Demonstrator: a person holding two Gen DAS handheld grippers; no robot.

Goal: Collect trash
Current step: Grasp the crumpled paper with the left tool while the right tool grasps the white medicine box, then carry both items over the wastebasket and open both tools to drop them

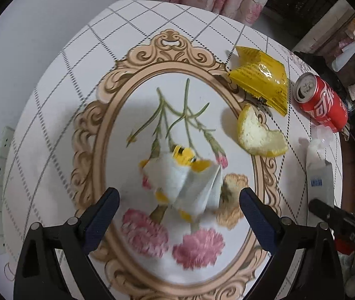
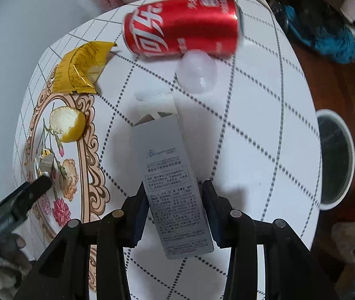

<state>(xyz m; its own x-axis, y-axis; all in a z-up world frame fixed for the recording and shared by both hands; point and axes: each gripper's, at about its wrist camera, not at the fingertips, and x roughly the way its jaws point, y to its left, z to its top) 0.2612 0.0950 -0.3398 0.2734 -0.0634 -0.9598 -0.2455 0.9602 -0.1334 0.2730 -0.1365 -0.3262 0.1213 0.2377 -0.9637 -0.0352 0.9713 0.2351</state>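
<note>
Right tongs point(image 2: 175, 215) clamped on grey carton point(image 2: 175, 182), its far flap open; left tongs point(image 1: 178, 212) spread wide around crumpled wrapper point(image 1: 185, 182). Farther on desk point(image 1: 77, 57): peel point(image 1: 257, 132), yellow packet point(image 1: 262, 80), toppled red can point(image 2: 182, 27). Round bin point(image 2: 337, 155) beside desk edge, contents unclear.

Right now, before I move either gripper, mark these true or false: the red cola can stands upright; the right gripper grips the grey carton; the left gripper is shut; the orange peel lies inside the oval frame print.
1. The red cola can stands upright. False: it lies on its side.
2. The right gripper grips the grey printed carton. True.
3. The left gripper is shut. False: it is open around the crumpled white-and-yellow wrapper.
4. The curled yellow citrus peel lies wholly inside the oval frame print. False: it overlaps the frame's edge.
</note>
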